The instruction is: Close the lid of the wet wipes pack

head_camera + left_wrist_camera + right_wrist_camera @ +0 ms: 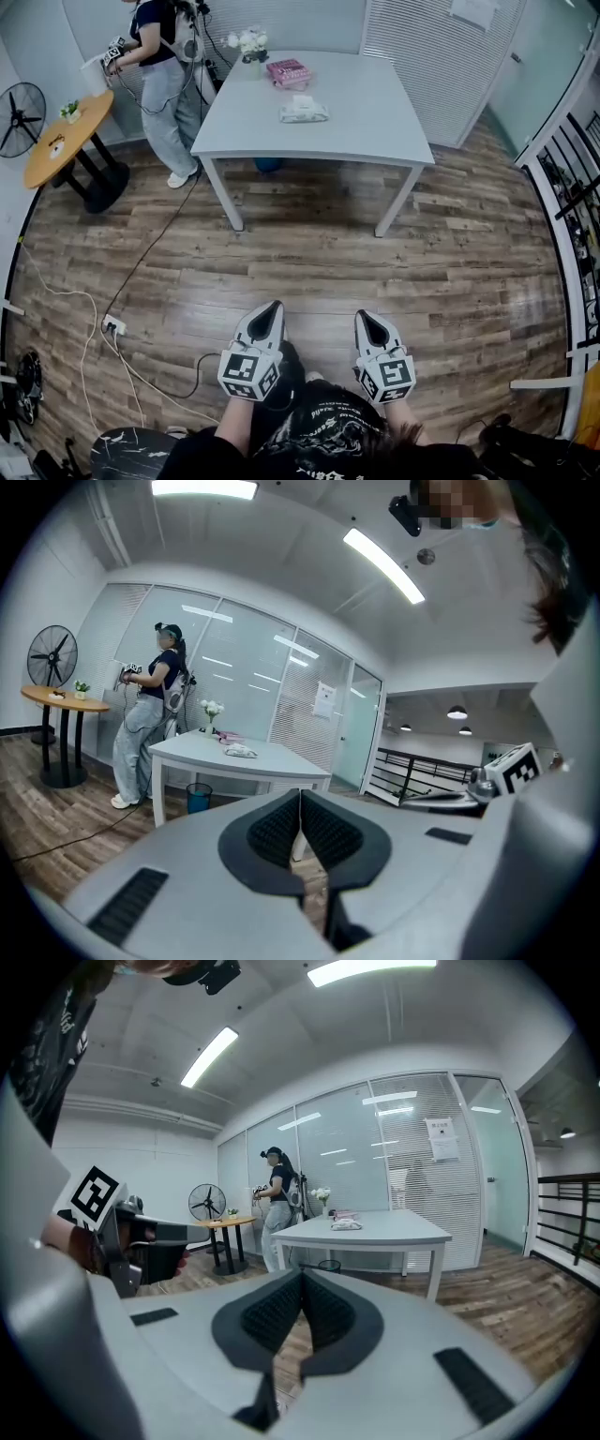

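Under us we see a plank floor [309, 272], and on it, well ahead of us, a pale square table [375, 122]. At the table's far left corner stands a person [164, 84] in dark top and light trousers, turned away from it. Left of that person is a round table [66, 131] with an orange top, and beside it, at the left edge of the head view, a fan [19, 117]. A cable [155, 248] runs across the floor from the person to a socket strip [113, 326]. Close below us we hold the left gripper [270, 314] and the right gripper [370, 323] side by side over the floor, both pointing towards the table and well apart from it. In its own view the left gripper [300, 803] has its dark ribbed pads pressed together with nothing between them, and the right gripper [301, 1279] shows the same. A blue bin [267, 165] stands under the table. On the tabletop a pink box [288, 72] lies near the far edge. The pack [304, 112], white and crumpled, lies just this side of the box, towards the table's middle; we cannot tell how its lid sits. It also shows small on the table in the left gripper view [241, 751] and the right gripper view [346, 1225]. Flowers [248, 42] stand at the far edge, left of the box.
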Motion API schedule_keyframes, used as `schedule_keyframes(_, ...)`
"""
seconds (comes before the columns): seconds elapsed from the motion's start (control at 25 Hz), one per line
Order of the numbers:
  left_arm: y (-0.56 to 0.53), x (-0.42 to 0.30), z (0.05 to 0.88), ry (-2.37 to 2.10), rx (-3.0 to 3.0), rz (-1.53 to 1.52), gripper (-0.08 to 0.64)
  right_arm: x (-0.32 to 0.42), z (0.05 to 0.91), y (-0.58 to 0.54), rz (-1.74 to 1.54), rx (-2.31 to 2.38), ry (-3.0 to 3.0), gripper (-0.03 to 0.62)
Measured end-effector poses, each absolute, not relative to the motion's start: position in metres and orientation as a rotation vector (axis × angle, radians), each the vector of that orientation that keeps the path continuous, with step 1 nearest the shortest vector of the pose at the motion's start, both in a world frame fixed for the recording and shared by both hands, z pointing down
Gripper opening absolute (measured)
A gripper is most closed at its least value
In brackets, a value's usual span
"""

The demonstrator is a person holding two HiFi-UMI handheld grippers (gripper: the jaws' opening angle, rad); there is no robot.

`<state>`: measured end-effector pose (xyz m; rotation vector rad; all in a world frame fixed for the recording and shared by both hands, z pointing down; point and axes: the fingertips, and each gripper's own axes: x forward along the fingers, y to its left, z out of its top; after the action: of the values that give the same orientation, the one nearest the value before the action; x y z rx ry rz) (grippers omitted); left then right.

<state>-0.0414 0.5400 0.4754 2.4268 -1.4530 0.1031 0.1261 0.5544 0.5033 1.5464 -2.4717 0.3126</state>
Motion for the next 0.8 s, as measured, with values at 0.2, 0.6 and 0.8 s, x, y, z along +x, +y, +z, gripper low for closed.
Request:
schedule_keyframes(0.2,0.488,-0.052,0.478,-1.42,2.419,0.095,0.008,0.112,0.505,0.51,0.315,1.537,-2.451,-0.002)
schedule_keyframes(0.6,0.372,-0.082,0.469,-1.322,2.519,0.125,0.008,0.077,0.492,0.402,0.287,1.647,-2.41,-0.002)
schedule_keyframes(0.8,0.329,-0.101,0.46,-1.278,2.551,0.098,0.008,0.061,0.493,0.361,0.299,1.721,-2.376,-0.002)
